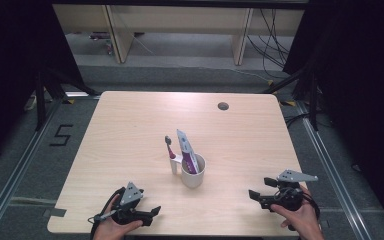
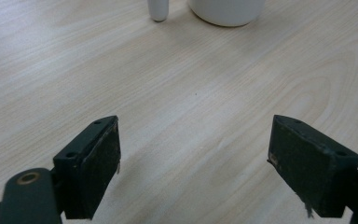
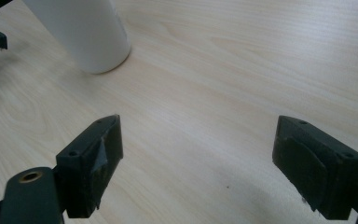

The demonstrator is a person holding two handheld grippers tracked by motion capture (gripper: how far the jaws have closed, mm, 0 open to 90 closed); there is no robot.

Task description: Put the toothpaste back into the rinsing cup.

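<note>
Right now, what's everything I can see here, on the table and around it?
Table: one, light wood, centre of the high view; a small dark round hole near its far edge.
Cup: one, white, middle of the table.
Tube: one, white and purple, standing tilted in the cup.
Toothbrush: one, red and white with a dark head, upright just left of the cup.
Floor mark "5": one, black, left of the table.
Cables: several, black, on the floor beyond the table, at the right.
Left claw: black, open, near edge, held in a hand.
Right claw: black, open, near edge, held in a hand.
</note>
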